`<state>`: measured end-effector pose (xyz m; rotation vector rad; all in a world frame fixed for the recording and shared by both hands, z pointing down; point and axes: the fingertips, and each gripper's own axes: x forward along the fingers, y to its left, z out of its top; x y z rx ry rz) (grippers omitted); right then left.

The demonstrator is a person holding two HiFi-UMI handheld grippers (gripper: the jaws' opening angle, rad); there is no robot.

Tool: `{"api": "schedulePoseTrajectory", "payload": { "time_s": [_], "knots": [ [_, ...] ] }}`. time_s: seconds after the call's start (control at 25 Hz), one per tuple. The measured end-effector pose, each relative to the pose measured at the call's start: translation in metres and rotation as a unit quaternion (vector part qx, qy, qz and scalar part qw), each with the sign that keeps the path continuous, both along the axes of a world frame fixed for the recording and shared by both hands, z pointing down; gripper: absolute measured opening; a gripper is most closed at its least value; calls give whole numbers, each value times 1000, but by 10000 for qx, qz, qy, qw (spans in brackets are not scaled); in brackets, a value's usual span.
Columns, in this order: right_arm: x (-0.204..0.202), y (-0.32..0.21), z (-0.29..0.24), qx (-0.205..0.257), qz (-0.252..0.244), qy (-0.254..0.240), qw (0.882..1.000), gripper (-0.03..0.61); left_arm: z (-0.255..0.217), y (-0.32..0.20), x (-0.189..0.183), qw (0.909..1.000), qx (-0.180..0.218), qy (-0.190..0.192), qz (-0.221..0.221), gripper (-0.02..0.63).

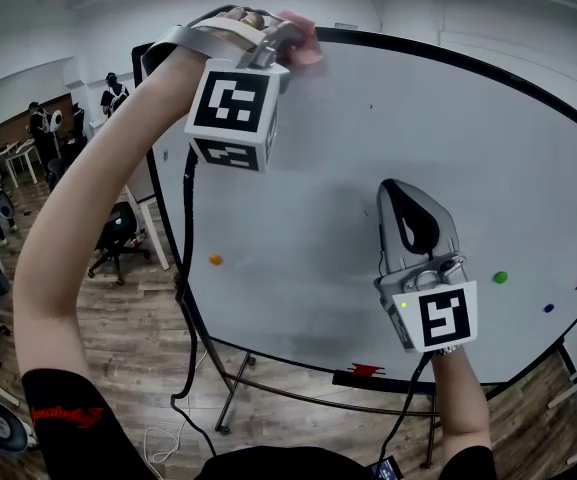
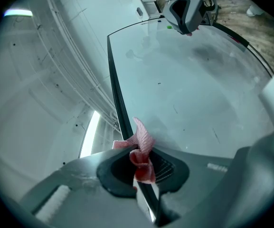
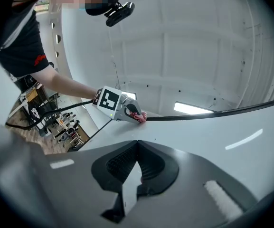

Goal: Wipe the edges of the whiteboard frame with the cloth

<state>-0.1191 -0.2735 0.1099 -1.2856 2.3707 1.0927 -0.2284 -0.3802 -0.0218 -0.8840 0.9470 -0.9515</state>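
The whiteboard (image 1: pixel 348 158) has a thin black frame (image 1: pixel 468 65). My left gripper (image 1: pixel 290 44) is raised to the frame's top edge and is shut on a pink cloth (image 1: pixel 308 50). In the left gripper view the cloth (image 2: pixel 143 155) is bunched between the jaws, right on the black frame (image 2: pixel 116 93). Lower down, my right gripper (image 1: pixel 408 206) is shut on nothing, its tips against the board's white face. In the right gripper view its jaws (image 3: pixel 137 167) meet, with the left gripper (image 3: pixel 119 106), the cloth (image 3: pixel 141 117) and the frame (image 3: pixel 212 113) beyond.
Small magnets dot the board: orange (image 1: pixel 215 260), green (image 1: pixel 500 277), blue (image 1: pixel 548 308). A red item (image 1: pixel 365 370) lies at the bottom edge. A black cable (image 1: pixel 184 298) hangs by the board's left side. An office chair (image 1: pixel 116 230) and people stand at far left.
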Motion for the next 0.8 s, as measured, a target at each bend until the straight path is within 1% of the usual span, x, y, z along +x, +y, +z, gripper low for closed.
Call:
{"api": "schedulePoseTrajectory", "payload": {
  "time_s": [0.6,0.8],
  "knots": [
    [33,7,1,-15,84,-58,9999,2,-2,7,36,10000,-13,-59,44,41],
    [37,11,2,20,105,-3,9999,2,-2,9,43,9999,-30,-85,88,41]
  ]
}}
